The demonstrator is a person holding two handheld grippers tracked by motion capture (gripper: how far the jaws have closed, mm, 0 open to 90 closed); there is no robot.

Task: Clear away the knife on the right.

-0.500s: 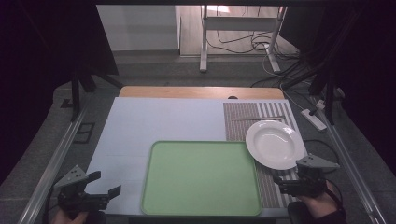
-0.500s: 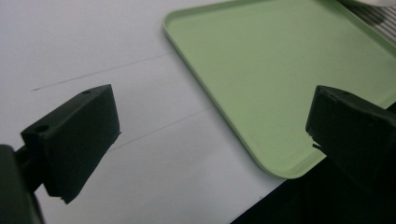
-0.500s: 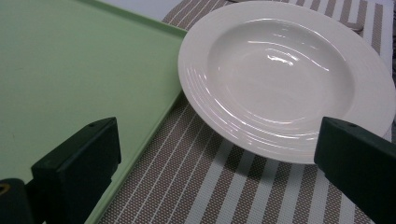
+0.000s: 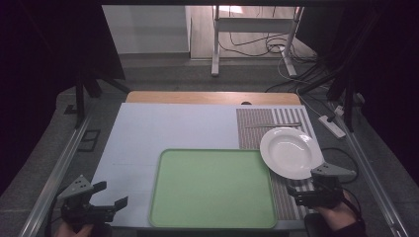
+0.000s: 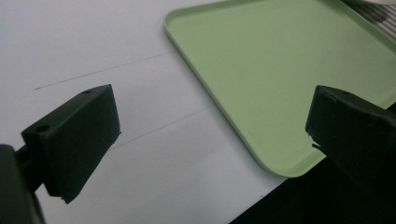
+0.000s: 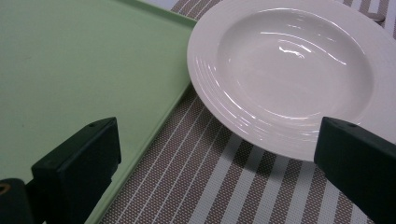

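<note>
Little has moved: both grippers (left (image 4: 109, 195), right (image 4: 295, 191)) gape wide by the tray (image 4: 212, 187).

The plate (image 6: 299, 70) runs off the right gripper view's top edge; the tray (image 5: 289, 74) is cropped in the left's.

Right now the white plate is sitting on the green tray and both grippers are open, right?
Not quite. The white plate is not on the green tray; it sits beside it on the striped mat, with its rim just reaching the tray's edge, as the right gripper view shows. The rest holds: the left gripper and the right gripper are both open.
</note>
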